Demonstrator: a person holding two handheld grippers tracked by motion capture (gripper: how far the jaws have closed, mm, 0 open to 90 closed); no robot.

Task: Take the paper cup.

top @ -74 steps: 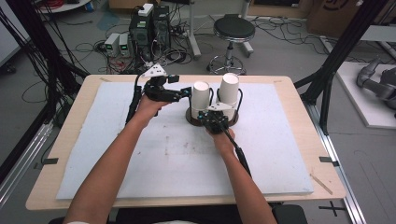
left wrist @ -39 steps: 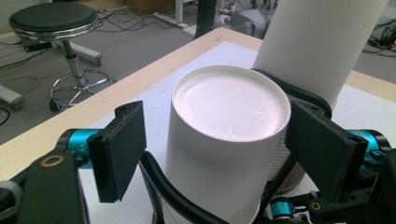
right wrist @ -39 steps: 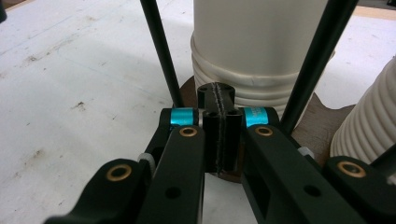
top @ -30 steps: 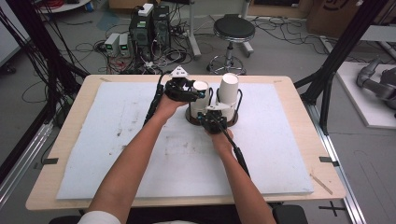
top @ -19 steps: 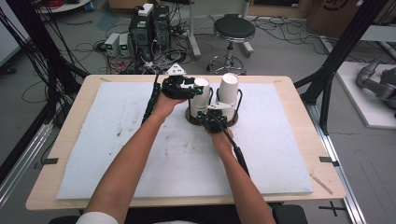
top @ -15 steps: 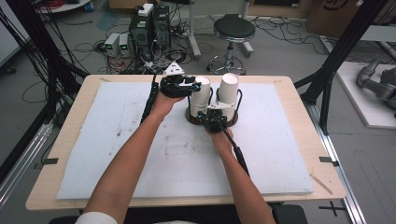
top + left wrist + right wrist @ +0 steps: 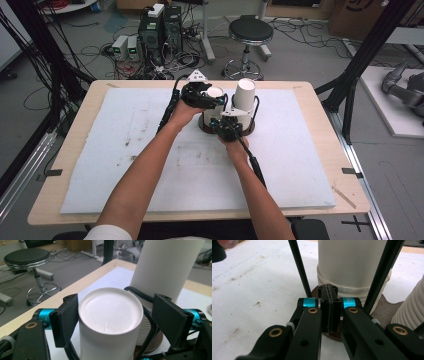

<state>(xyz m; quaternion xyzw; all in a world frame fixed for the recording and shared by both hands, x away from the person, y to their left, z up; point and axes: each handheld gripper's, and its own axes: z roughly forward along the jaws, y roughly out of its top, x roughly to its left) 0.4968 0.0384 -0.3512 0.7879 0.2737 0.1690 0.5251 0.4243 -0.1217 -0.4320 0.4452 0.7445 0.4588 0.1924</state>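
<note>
Two stacks of upturned white paper cups stand in a black wire holder on a round brown base (image 7: 204, 126). My left gripper (image 7: 205, 96) straddles the top cup (image 7: 110, 311) of the shorter stack (image 7: 216, 94). Its jaws have just been opening: the left pad (image 7: 65, 320) lies close against the cup wall and the right pad (image 7: 170, 320) stands clear of it. The taller stack (image 7: 165, 267) rises just behind. My right gripper (image 7: 329, 293) is shut, pads together, its tips over the near rim of the base (image 7: 384, 311), in front of a cup stack (image 7: 352, 267).
The holder's black wire rods (image 7: 299, 267) rise on either side of my right gripper's tips. A ribbed cup stack (image 7: 409, 312) is at its right. A white foam mat (image 7: 125, 150) covers the wooden table. A stool (image 7: 246, 32) and computers stand on the floor beyond.
My left gripper has moved right from beside the shorter stack to over its top cup. The right gripper has stayed at the base.
</note>
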